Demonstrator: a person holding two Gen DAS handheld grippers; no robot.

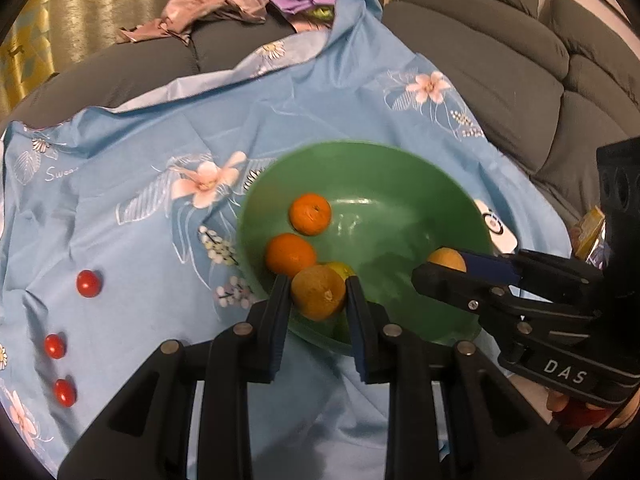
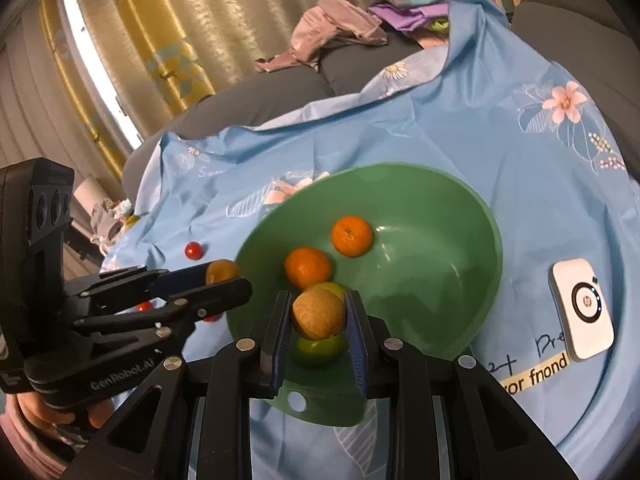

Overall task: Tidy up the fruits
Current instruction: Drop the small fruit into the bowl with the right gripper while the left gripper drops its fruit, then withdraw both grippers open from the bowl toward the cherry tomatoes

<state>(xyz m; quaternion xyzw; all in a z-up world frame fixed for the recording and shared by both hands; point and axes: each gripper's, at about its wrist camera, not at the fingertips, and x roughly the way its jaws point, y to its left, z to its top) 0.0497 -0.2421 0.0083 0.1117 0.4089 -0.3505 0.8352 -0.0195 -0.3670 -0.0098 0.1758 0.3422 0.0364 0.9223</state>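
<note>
Here each gripper, left gripper (image 1: pixel 319 294) and right gripper (image 2: pixel 318 314), clamps an orange over the green bowl (image 1: pixel 400 168); round, firm, slightly slippery fruit wants a hold across its middle.

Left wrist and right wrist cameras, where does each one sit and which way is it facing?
Left wrist: on the left gripper, looking down into the green bowl; holds an orange; right gripper enters right.
Right wrist: on the right gripper, facing the bowl's near rim; holds another orange; left gripper and a thumb at left.
Shared: bowl, two oranges inside, blue cloth.
</note>
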